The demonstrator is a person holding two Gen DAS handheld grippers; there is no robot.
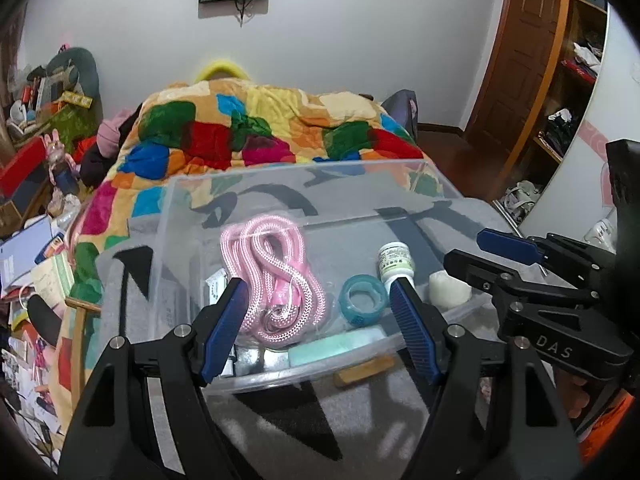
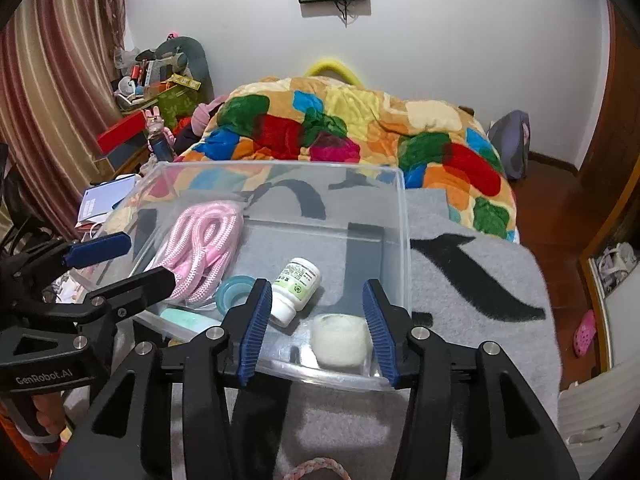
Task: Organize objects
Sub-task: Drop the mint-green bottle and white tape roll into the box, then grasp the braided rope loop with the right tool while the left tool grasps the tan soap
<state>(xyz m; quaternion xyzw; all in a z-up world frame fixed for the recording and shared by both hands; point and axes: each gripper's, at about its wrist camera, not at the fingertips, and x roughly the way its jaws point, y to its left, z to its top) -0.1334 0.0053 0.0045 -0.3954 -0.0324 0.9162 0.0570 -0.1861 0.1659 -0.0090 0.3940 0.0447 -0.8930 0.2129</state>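
Note:
A clear plastic bin (image 1: 188, 208) (image 2: 404, 240) stands on a grey blanket. Inside lie a coiled pink rope (image 1: 276, 276) (image 2: 204, 244), a teal tape roll (image 1: 362, 298) (image 2: 234, 290), a white pill bottle (image 1: 394, 260) (image 2: 298, 286), a white round roll (image 1: 448, 288) (image 2: 340, 340) and a mint green bar (image 1: 336, 346) (image 2: 188, 322). My left gripper (image 1: 320, 320) is open and empty above the bin's near side, over the rope and tape. My right gripper (image 2: 318, 328) is open and empty above the bin's near right corner, with the white roll between its fingers in view.
A wooden piece (image 1: 364, 372) lies on the grey blanket (image 2: 480, 280) by the bin's near wall. A braided pink ring (image 2: 316, 470) lies at the bottom edge. A colourful patchwork quilt (image 1: 260, 128) covers the bed behind. Clutter fills the left side; a wooden door (image 1: 516, 60) is right.

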